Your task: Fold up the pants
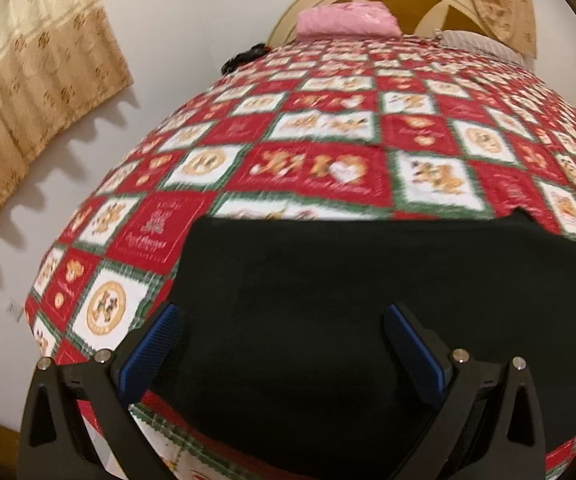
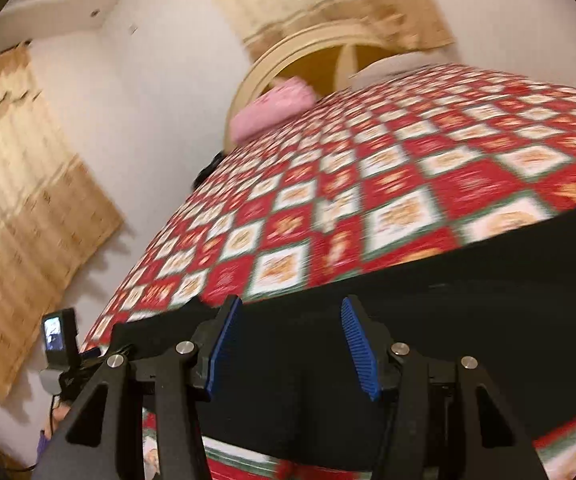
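Quilt (image 1: pixel 328 168) text too blurry to read. Black pants (image 1: pixel 348 300) lying across lower frame, long axis left-right. Left gripper (image 1: pixel 284 344) & right gripper (image 2: pixel 292 344) hovering over them, fingers apart, gripping nothing.

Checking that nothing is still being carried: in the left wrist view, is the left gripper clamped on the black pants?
No: the left gripper is open above the black pants, which lie flat on the quilt.

Script lettering appears on red squares of the bedspread (image 1: pixel 160 232), but blur leaves none of it legible.
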